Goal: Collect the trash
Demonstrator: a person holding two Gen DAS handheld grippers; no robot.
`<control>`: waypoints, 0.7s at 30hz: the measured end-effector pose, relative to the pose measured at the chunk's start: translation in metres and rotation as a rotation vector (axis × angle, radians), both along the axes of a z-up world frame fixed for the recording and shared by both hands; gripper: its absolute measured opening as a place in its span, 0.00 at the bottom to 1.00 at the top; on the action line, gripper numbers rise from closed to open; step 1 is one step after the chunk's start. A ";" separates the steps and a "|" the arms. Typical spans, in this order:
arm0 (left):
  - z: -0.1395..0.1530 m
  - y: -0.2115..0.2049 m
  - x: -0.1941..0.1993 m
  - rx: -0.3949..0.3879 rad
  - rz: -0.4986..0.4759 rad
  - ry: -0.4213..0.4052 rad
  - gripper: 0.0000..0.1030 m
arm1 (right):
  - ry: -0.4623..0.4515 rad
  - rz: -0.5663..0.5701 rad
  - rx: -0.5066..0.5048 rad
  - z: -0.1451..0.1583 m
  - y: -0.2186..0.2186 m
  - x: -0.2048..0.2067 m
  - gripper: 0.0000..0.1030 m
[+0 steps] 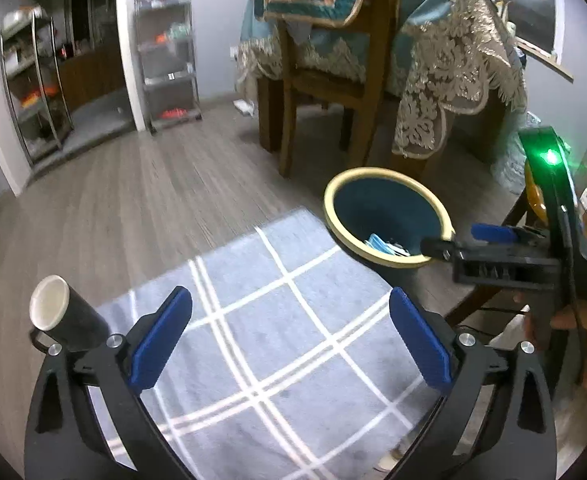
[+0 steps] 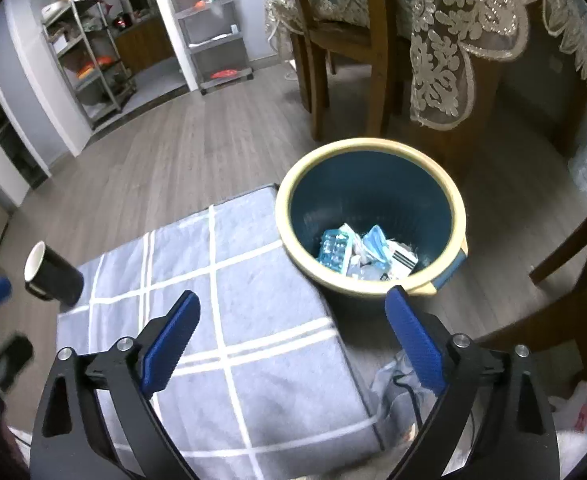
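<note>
A dark teal trash bin with a cream rim (image 1: 367,171) (image 2: 369,145) stands on the wood floor beside a checked rug. Wrappers and crumpled paper (image 2: 367,252) (image 1: 385,245) lie at its bottom. A black paper cup with a white inside (image 1: 59,314) (image 2: 53,276) lies on its side at the rug's left edge. My left gripper (image 1: 289,300) hangs open over the rug, nothing between its blue pads, the cup just left of its left finger. My right gripper (image 2: 293,298) is open and empty too, its right fingertip near the bin's near rim; the left wrist view shows the right gripper (image 1: 451,240) at the bin's right rim.
The grey-blue rug with white lines (image 1: 273,340) (image 2: 233,300) fills the foreground. Behind the bin stand a wooden chair (image 1: 333,80) and a table under a lace cloth (image 2: 453,60). Metal shelf racks (image 1: 169,52) line the far wall. A plastic bag (image 2: 573,404) lies at lower right.
</note>
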State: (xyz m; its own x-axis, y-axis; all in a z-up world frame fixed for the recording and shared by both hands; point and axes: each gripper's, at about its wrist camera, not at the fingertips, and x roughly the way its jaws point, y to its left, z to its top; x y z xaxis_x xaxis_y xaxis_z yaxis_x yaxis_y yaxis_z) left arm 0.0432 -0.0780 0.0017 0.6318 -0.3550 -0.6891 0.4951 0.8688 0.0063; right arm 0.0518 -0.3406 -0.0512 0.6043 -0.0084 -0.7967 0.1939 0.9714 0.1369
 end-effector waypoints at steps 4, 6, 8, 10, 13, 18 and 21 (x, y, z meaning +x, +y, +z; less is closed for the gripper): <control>-0.005 0.001 0.001 -0.014 -0.003 -0.022 0.94 | -0.047 -0.059 -0.104 0.003 0.009 -0.023 0.95; -0.012 0.001 0.005 -0.015 0.003 -0.024 0.94 | -0.073 -0.091 -0.156 0.005 0.012 -0.027 0.95; -0.020 -0.002 0.010 0.008 0.020 -0.018 0.94 | -0.081 -0.118 -0.194 0.004 0.011 -0.026 0.95; -0.027 -0.003 0.015 0.005 0.030 -0.002 0.94 | -0.087 -0.140 -0.198 0.001 0.009 -0.024 0.95; -0.032 0.001 0.021 -0.044 0.056 0.024 0.94 | -0.096 -0.150 -0.181 -0.001 0.007 -0.024 0.95; -0.034 0.006 0.030 -0.045 0.128 0.018 0.94 | -0.112 -0.145 -0.189 -0.002 0.011 -0.023 0.95; -0.033 0.006 0.027 -0.027 0.141 -0.013 0.94 | -0.112 -0.139 -0.186 -0.003 0.013 -0.021 0.95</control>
State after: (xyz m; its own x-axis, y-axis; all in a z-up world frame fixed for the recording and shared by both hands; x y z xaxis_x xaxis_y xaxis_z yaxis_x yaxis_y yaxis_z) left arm 0.0702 -0.0717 -0.0311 0.6856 -0.2805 -0.6718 0.3679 0.9298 -0.0127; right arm 0.0306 -0.3279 -0.0538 0.6716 -0.2379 -0.7017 0.3211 0.9469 -0.0137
